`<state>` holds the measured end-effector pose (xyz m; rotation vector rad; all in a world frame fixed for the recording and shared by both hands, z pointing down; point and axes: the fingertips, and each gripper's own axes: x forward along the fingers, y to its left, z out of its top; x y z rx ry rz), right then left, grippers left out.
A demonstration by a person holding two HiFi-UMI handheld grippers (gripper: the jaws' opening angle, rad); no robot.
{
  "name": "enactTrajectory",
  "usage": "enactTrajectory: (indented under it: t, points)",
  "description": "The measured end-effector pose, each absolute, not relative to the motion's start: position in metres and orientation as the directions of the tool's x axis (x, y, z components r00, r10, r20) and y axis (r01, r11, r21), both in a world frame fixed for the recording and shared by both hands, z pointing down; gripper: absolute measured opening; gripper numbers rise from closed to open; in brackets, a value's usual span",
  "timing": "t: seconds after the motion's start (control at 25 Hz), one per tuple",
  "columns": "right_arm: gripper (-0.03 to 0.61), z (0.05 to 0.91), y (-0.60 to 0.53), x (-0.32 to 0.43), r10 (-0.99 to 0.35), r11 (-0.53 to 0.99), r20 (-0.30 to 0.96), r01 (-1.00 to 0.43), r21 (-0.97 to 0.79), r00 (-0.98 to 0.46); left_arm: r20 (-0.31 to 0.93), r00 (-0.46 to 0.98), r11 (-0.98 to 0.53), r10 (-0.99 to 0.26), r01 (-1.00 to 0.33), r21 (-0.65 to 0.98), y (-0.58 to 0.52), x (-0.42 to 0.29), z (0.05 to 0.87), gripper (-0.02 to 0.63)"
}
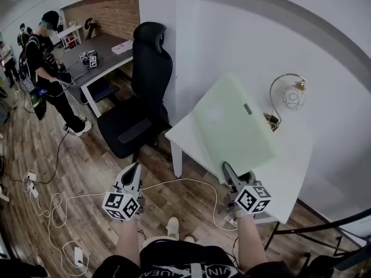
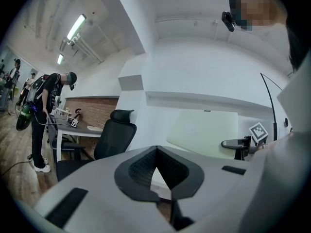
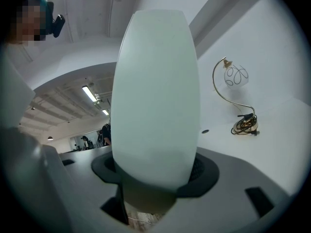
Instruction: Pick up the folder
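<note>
Clamping the pale green folder (image 1: 232,123) at its near edge, the right gripper (image 1: 228,168) holds it over the white table (image 1: 293,175); the left gripper (image 1: 135,168) is closed, empty.

"What's the operator wearing?"

"They're wearing a black top (image 1: 174,264) with white lettering, and white shoes (image 1: 172,227). The left gripper (image 1: 135,168) and right gripper (image 1: 226,167) are showing grey shells and black pads, each carrying a cube of black-and-white square markers, with a white cable (image 1: 179,181) trailing."
</note>
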<state>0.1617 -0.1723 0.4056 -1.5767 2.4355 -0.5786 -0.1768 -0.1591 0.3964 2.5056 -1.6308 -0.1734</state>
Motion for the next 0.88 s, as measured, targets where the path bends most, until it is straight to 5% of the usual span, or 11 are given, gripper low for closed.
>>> enactTrajectory:
  t: [0.88]
  points:
    - [0.291,0.4081,-0.1693,0.1699,-0.910,0.359,0.046,-0.841,-0.404,-0.411,-0.013,0.402,-0.398,-0.916,-0.901,0.172,-0.1525,-0.1675,0.3942,0.012]
